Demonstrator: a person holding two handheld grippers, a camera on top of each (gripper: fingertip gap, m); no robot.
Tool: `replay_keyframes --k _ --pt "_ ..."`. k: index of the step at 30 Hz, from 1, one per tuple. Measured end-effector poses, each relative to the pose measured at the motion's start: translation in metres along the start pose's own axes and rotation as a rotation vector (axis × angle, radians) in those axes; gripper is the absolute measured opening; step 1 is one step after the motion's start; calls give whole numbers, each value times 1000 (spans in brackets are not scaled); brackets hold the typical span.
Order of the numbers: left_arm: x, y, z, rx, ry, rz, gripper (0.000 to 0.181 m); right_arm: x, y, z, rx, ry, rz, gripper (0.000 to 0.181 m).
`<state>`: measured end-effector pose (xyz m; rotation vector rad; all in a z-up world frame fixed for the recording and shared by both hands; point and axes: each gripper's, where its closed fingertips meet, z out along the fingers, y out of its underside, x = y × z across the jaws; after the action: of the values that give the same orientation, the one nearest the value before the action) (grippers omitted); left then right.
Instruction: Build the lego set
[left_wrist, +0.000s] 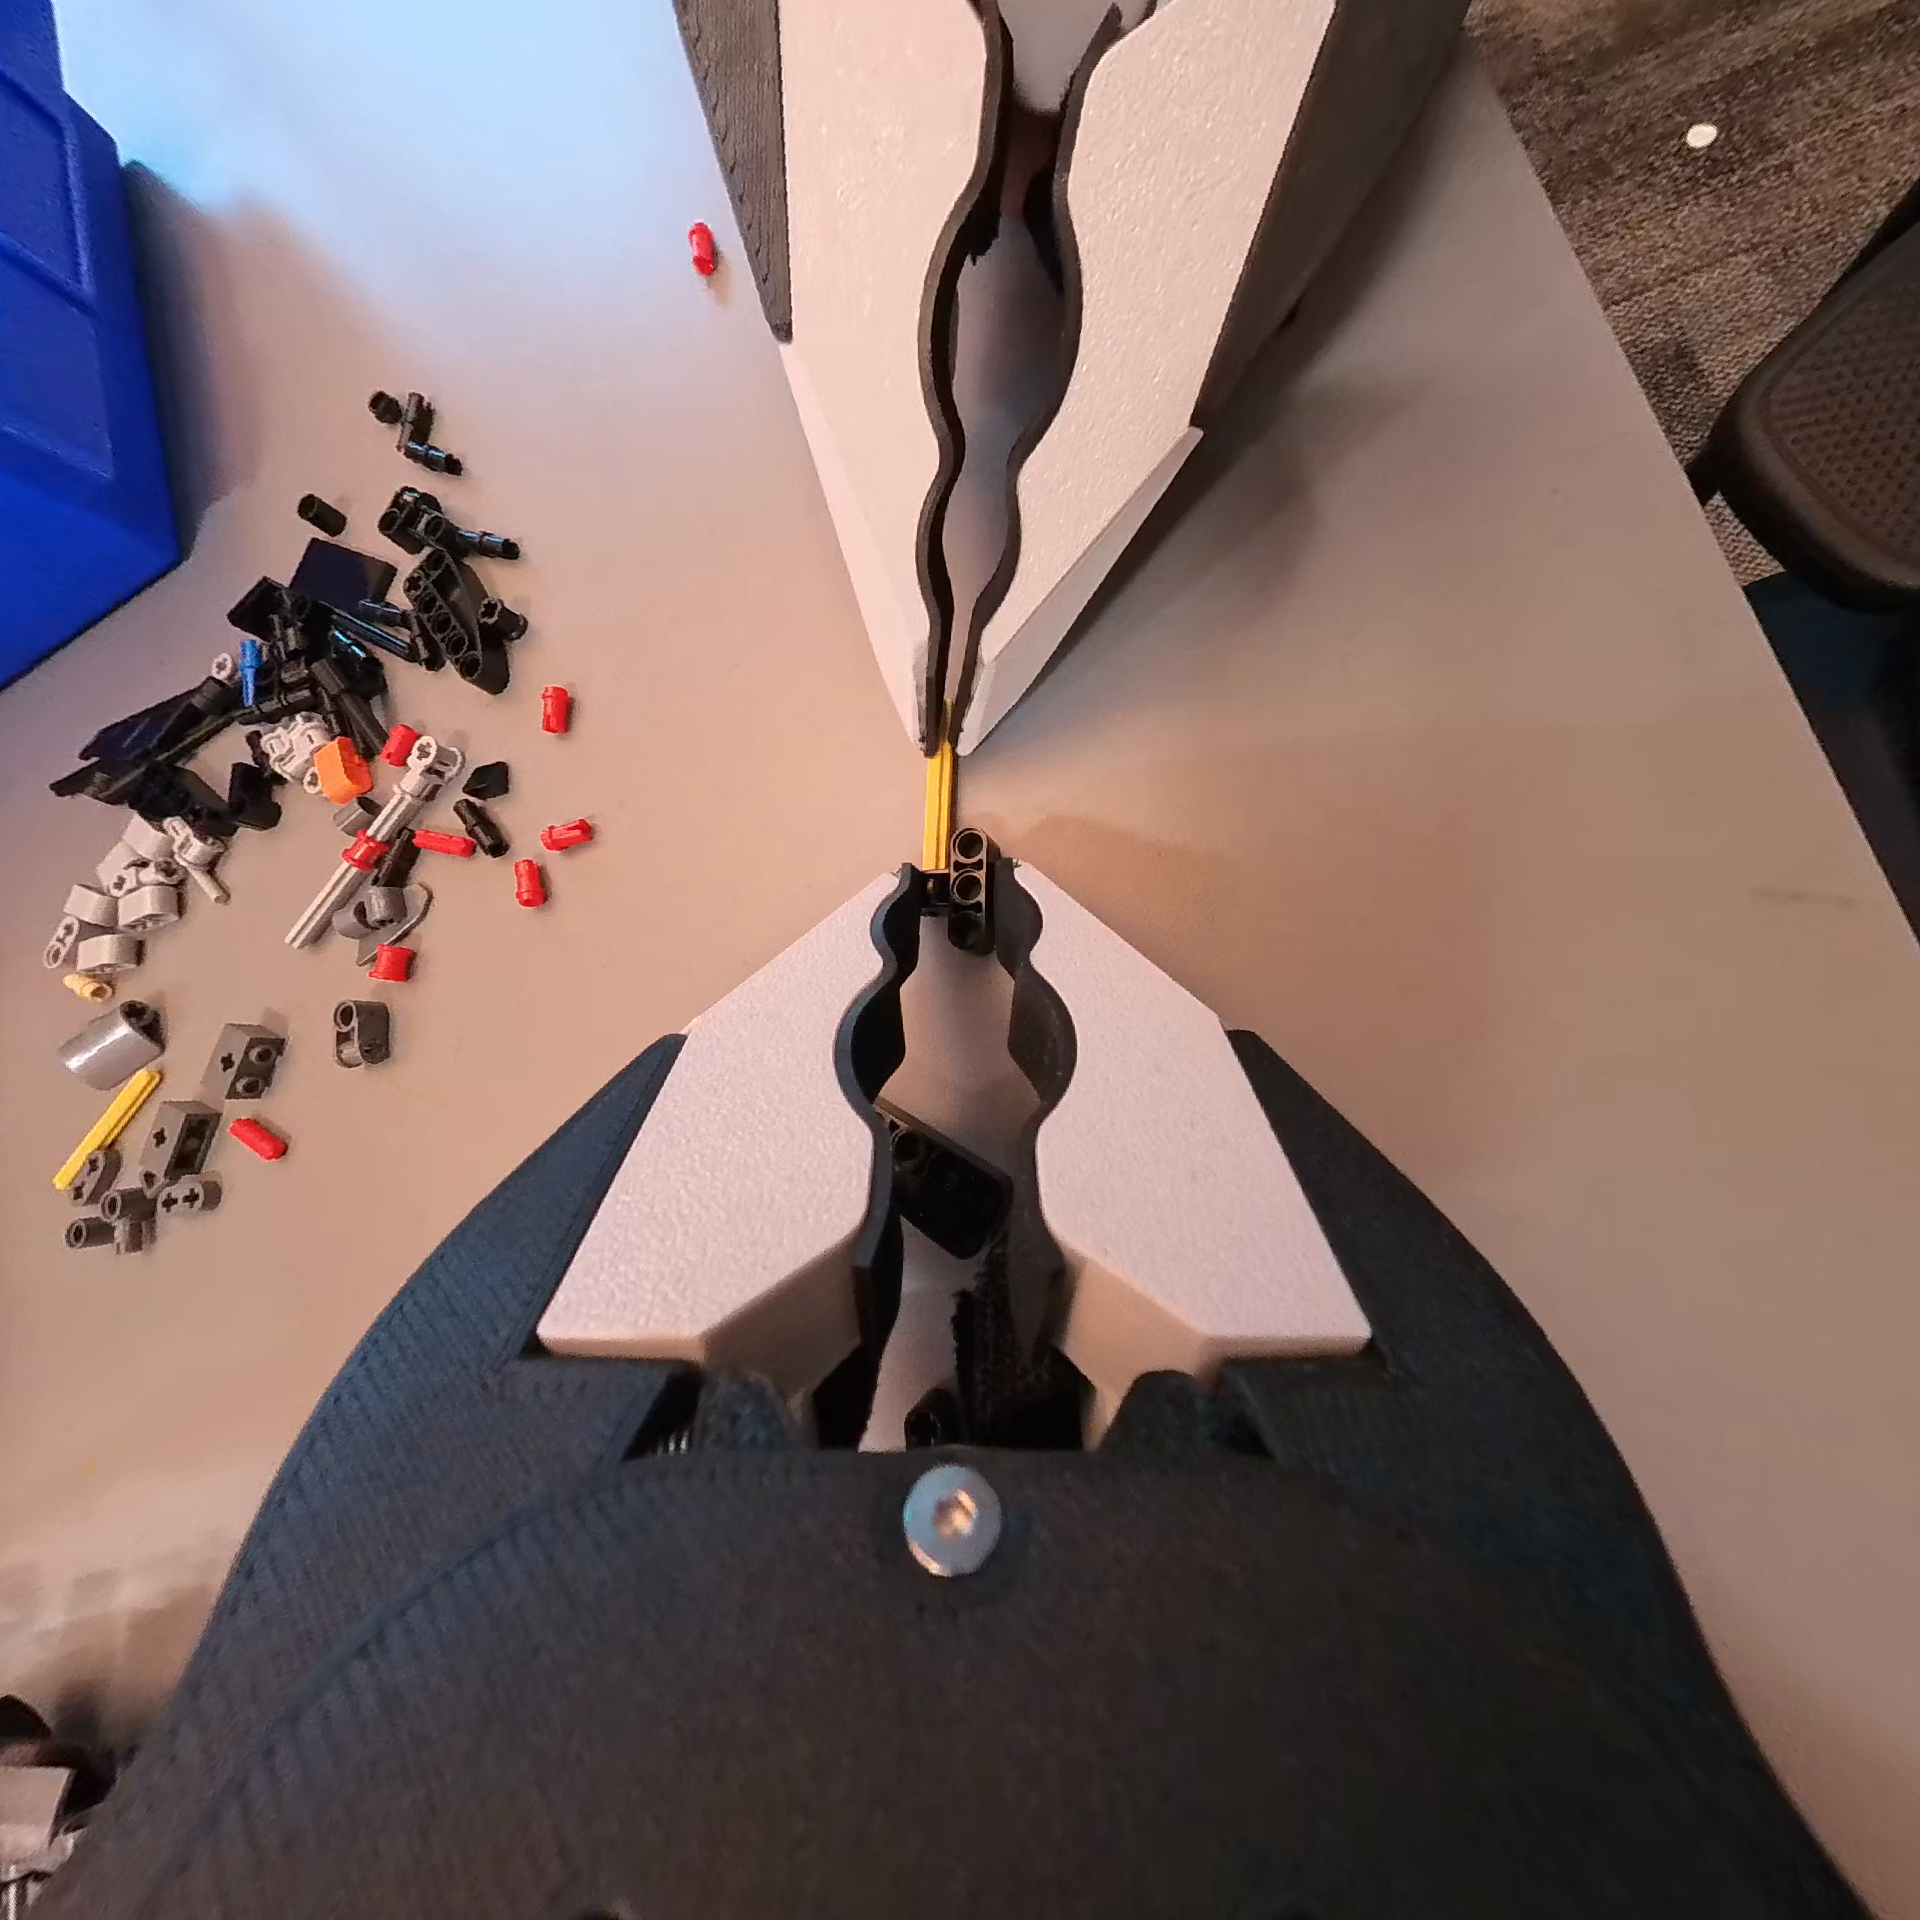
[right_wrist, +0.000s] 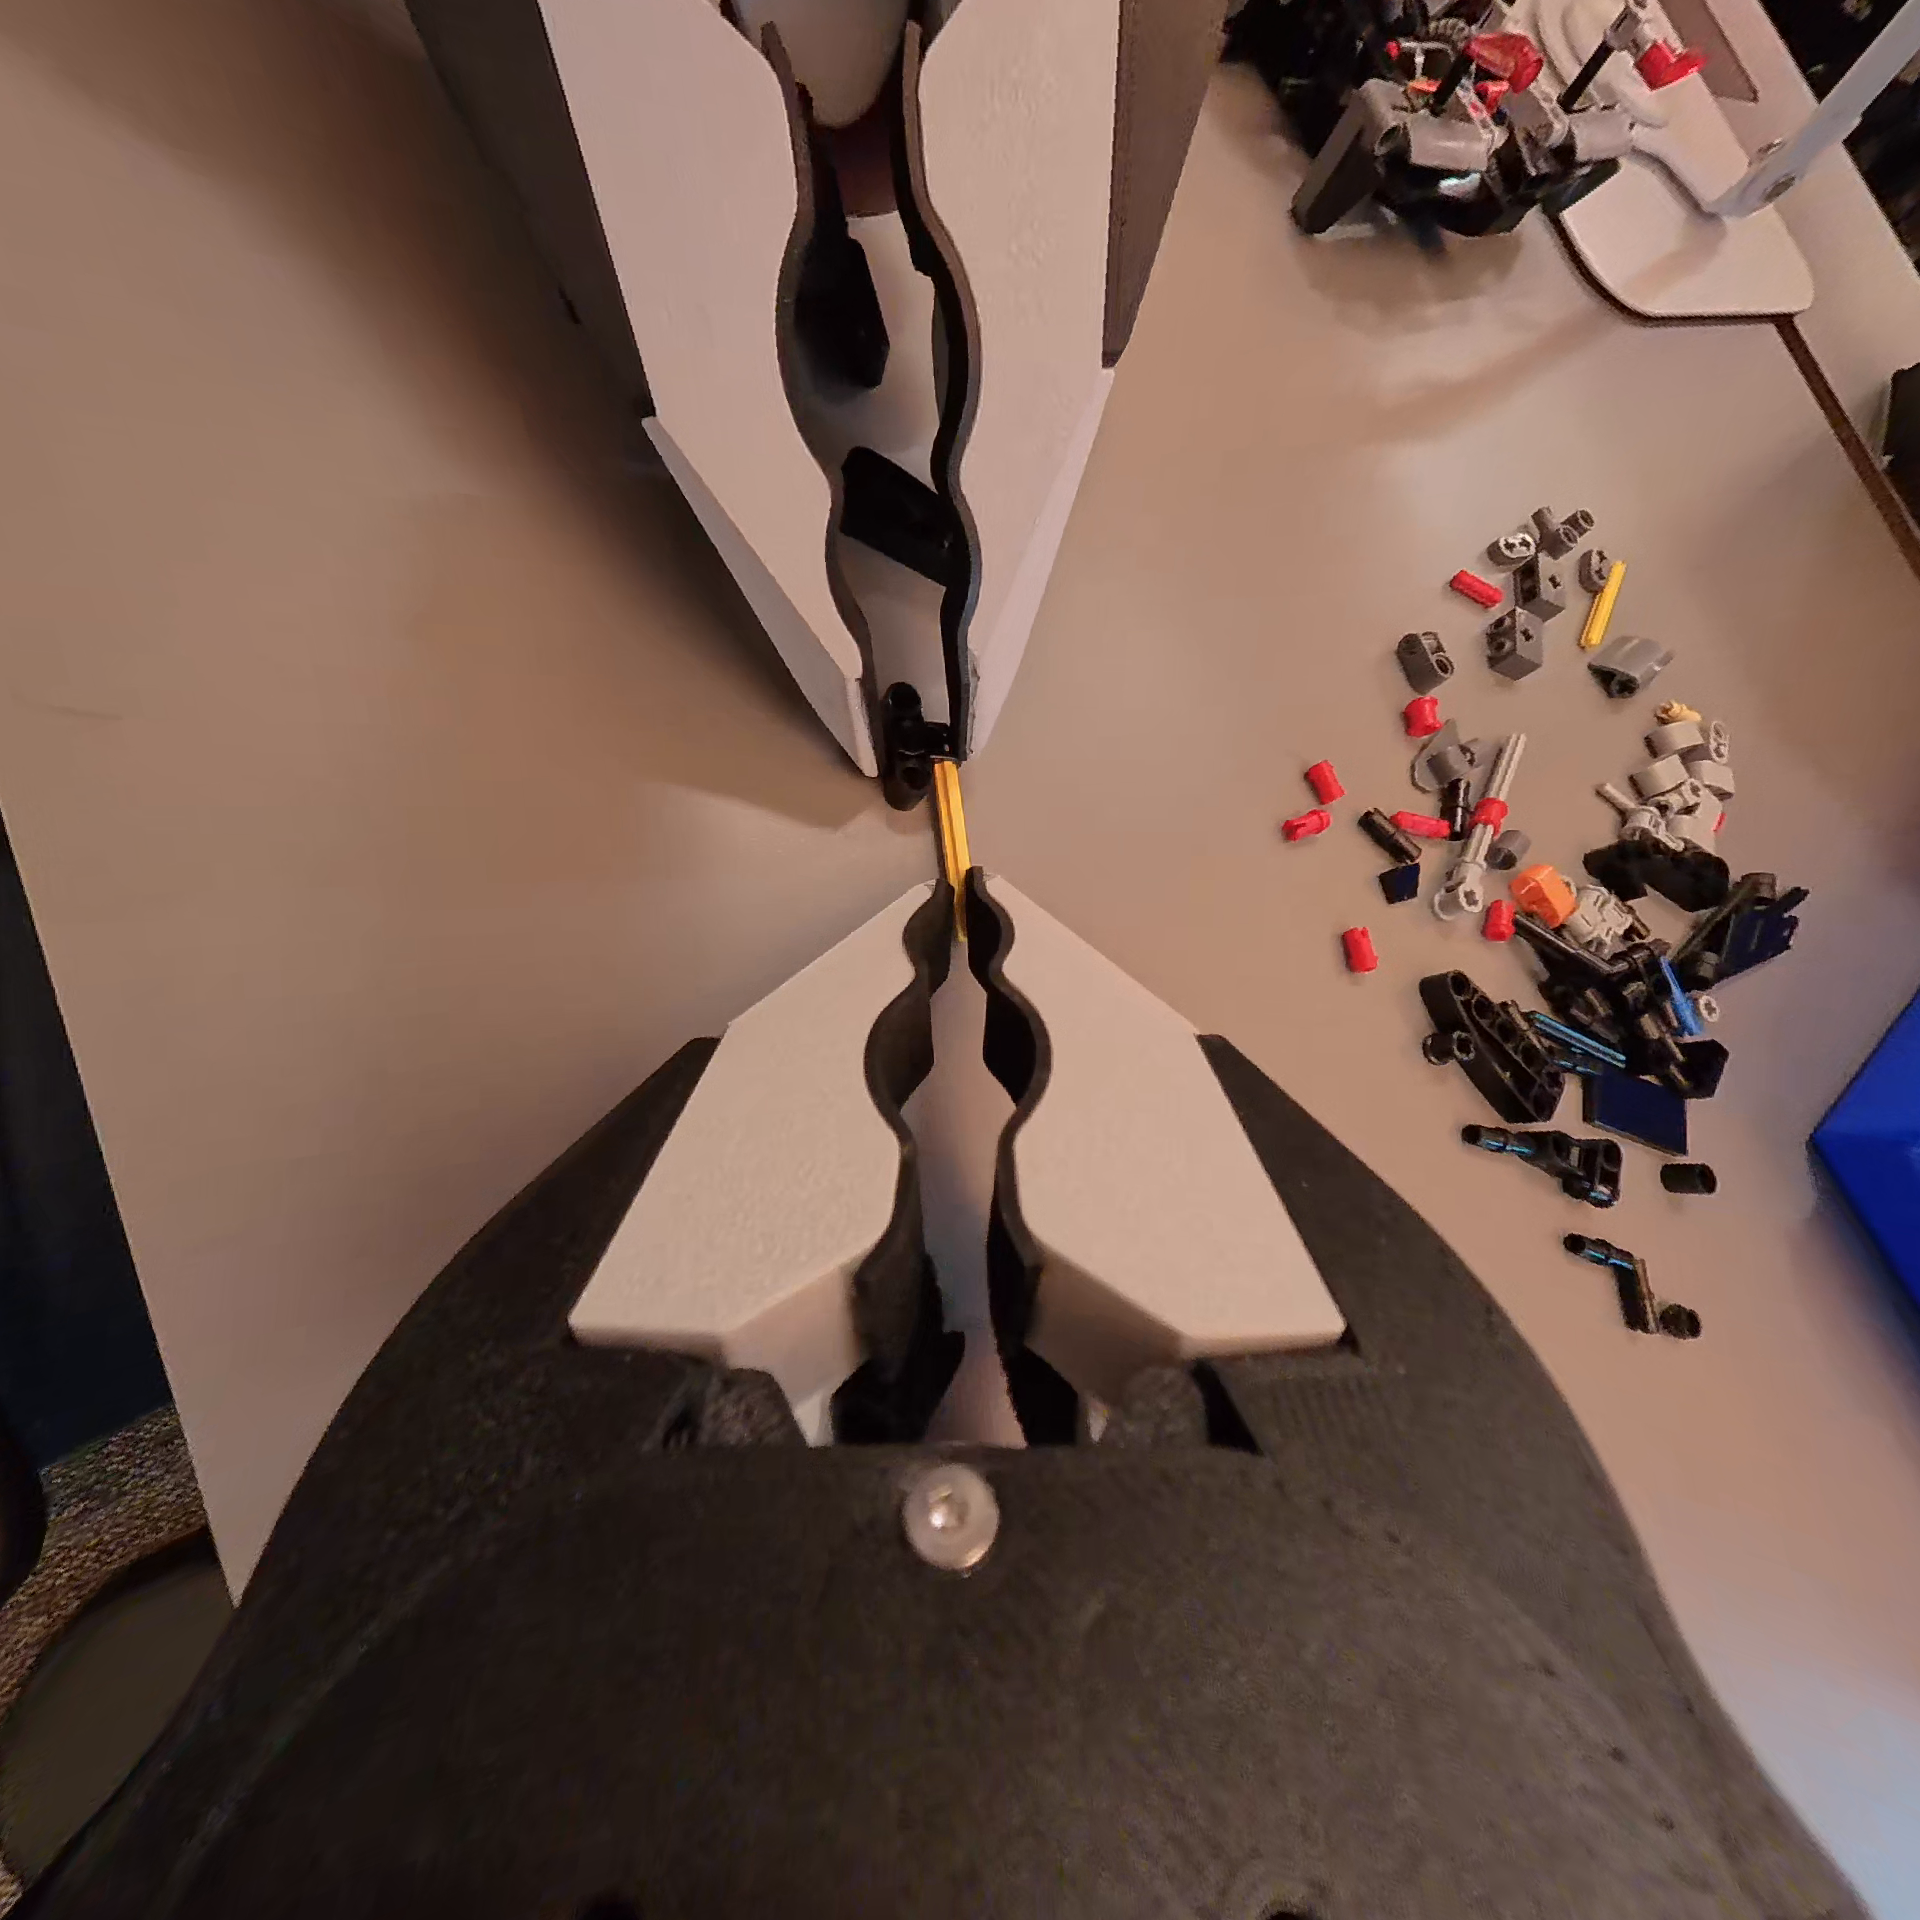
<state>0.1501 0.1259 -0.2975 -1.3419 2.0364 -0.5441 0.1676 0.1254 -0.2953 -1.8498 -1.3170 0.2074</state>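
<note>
left gripper (left_wrist: 961, 883): tips nearly closed, pinching a small black beam w/ round holes (left_wrist: 971, 883); beam sits right at the fingertips, standing on end, top sticking out past the tips
right gripper (right_wrist: 958, 894): tips closed tight on one end of a yellow axle (right_wrist: 951, 831); seen from the left cam it comes in from the top of frame (left_wrist: 948, 727)
axle vs grippers: thin yellow cross-section rod, spans the short gap between the two sets of tips; far end meets the black beam at the left gripper's tips
contact: axle end touches the beam's side by a small black connector (right_wrist: 914, 743); can't tell if it's seated in a hole
height: both grippers held above the table (left_wrist: 1351, 831), tip to tip, nearly in line
beam look: glossy black, short, three holes visible in left cam
2nd black beam (left_wrist: 951, 1174): lies on the table under the left gripper's fingers, seen through the gap behind the tips
loose parts pile (left_wrist: 312, 779): on the table to the left gripper's left, well apart from the grippers; black beams & pins, red bushes, grey connectors, one orange pc (left_wrist: 345, 774), a 2nd yellow axle (left_wrist: 107, 1127)
lone red bush (left_wrist: 703, 247): alone, farther up the table
blue bin (left_wrist: 62, 343): at table edge beyond the pile
partly built model (right_wrist: 1475, 114): grey/black/red, far corner in right cam, next to a white stand base (right_wrist: 1683, 260)
</note>
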Motion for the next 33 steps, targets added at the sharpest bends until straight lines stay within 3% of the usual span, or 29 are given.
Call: replay_keyframes --k 22,28,30,33 --pt "6 -4 2 -6 20 20 13 -8 -17 9 60 -260 113 0" --pt "4 -4 2 -3 18 31 12 -3 -17 8 57 -240 155 0" --pt "3 -4 2 -4 21 21 13 -1 -18 4 77 -238 200 12" --pt "0 -2 1 20 -4 1 18 2 -11 0 60 -218 229 15"
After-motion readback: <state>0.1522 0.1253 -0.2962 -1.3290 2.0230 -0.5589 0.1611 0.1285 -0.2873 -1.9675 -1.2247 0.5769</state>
